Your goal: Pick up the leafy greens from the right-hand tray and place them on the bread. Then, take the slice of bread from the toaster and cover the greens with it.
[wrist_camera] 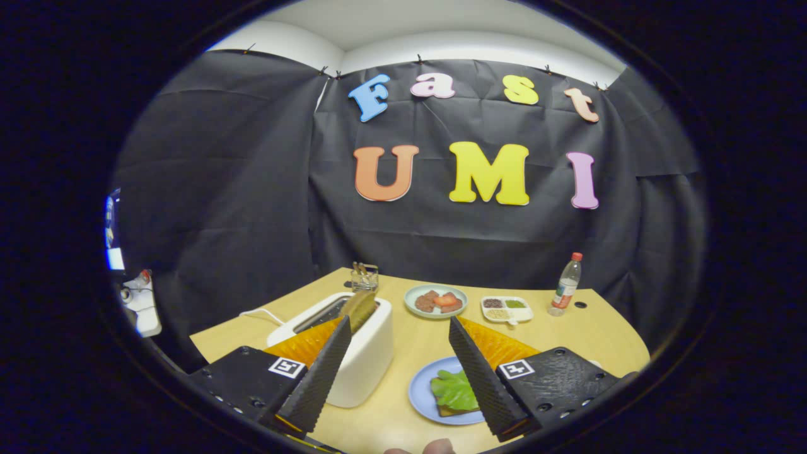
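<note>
My gripper (399, 323) is open above the table, with nothing between its fingers. A white toaster (359, 353) stands beside the left finger, and a brown slice of bread (359, 309) sticks up out of its slot just past that fingertip. Between the fingers and low down lies a blue plate (423, 392) holding a slice of bread (449, 411) with the leafy greens (455, 389) on top of it. The right finger hides part of the plate and greens.
Beyond the fingers sit a pale green plate of red and brown food (436, 301), a small white divided tray (507, 309) and a clear bottle with a red cap (565, 285). A glass holder (364, 276) stands behind the toaster. The wooden table (599, 334) ends at the black cloth.
</note>
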`<move>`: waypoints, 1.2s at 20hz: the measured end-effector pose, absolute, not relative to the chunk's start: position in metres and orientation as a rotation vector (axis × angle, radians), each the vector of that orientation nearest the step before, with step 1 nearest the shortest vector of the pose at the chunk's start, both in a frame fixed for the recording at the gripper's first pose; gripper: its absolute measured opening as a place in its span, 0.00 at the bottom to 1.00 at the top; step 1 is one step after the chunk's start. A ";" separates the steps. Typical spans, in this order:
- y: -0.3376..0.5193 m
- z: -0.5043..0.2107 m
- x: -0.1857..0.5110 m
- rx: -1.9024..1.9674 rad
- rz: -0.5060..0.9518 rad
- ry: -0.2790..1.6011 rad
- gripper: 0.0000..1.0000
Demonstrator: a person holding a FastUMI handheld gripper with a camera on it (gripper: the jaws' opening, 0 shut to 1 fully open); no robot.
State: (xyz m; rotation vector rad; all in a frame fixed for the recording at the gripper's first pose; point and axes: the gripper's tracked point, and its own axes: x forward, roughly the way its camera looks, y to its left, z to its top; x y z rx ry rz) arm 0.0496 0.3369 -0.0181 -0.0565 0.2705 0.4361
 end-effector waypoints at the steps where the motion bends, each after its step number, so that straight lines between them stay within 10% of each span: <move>1: 0.354 -0.018 0.050 -0.044 0.445 0.273 0.95; 13: 0.427 -0.075 0.119 0.000 0.315 0.443 0.94; 21: 0.433 -0.095 0.133 0.011 0.289 0.507 0.16; 24: 0.438 -0.089 0.128 0.020 0.326 0.506 0.07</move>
